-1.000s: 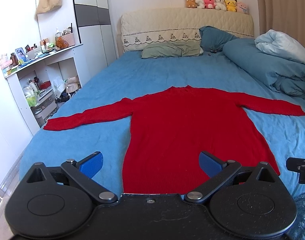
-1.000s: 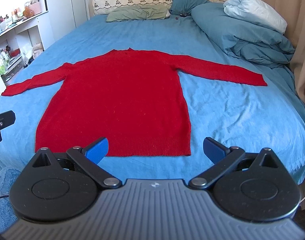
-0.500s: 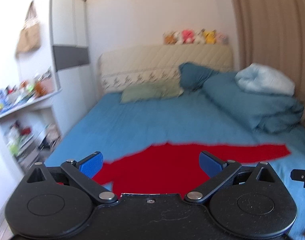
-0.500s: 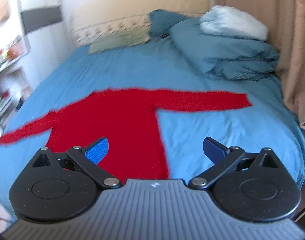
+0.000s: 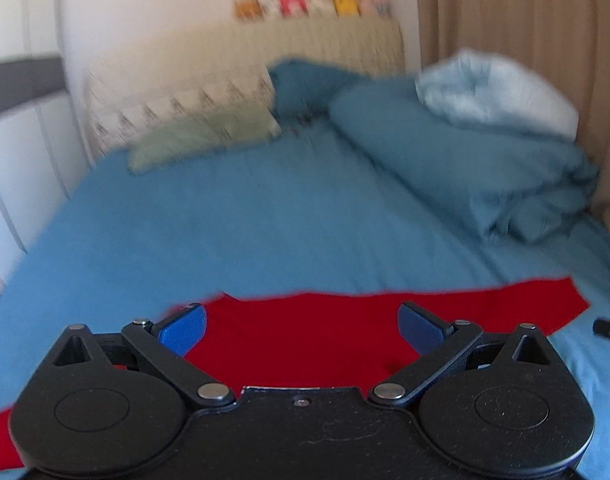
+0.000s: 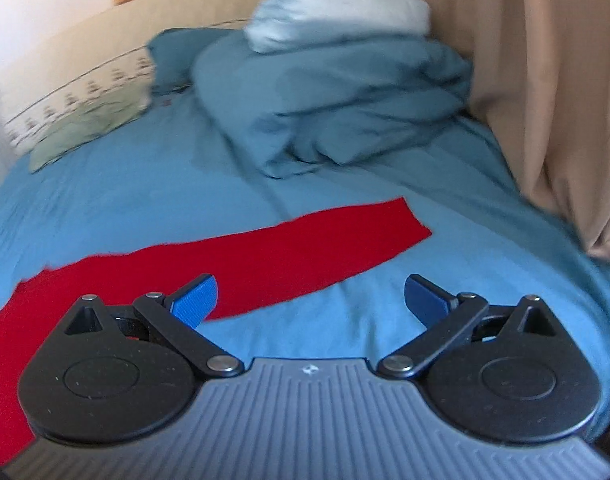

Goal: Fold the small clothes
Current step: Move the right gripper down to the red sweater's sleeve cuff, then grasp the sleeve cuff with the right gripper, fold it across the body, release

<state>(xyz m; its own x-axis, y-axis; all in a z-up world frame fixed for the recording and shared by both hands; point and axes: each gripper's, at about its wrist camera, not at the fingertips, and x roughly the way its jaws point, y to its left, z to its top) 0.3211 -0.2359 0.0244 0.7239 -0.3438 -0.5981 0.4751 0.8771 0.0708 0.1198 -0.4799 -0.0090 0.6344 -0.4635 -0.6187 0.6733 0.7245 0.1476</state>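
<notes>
Low in both frames, the red sweater [image 5: 305, 336] is now seen only in part where a second ago its whole body was framed; both views have been swung up and rightward, so an approach to the right sleeve [image 6: 305, 248] is judged underway. The left tongs [image 5: 301, 326] are spread wide, nothing pinched; the right tongs [image 6: 311, 298] likewise, above the blue bed [image 6: 145, 184]. A rumpled duvet [image 6: 337, 112] and curtain [image 6: 565, 80] are blurred at upper right.
</notes>
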